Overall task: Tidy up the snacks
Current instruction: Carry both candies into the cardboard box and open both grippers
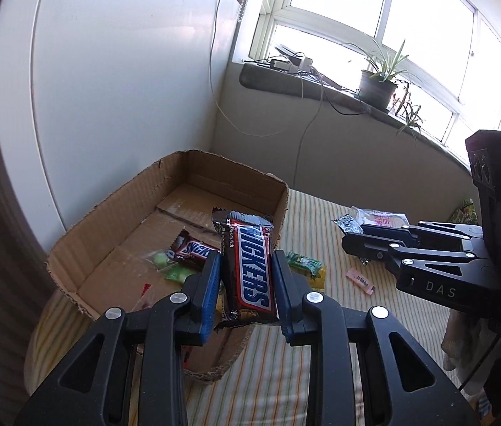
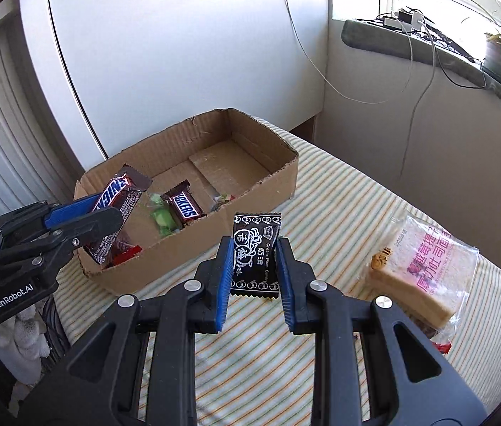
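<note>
The jaws of the left gripper [image 1: 246, 277] are clamped on a large Snickers bar [image 1: 248, 269], held above the near end of the cardboard box [image 2: 268, 191]. The jaws of the right gripper [image 2: 254, 266] pinch a black plum candy packet [image 2: 255, 252] over the striped cloth [image 2: 339, 213], just outside the box wall. Inside the box lie a smaller Snickers bar [image 2: 183, 203] and green-wrapped candies [image 2: 161, 218]. A bagged slice of bread [image 2: 424, 269] rests on the cloth to the right.
</note>
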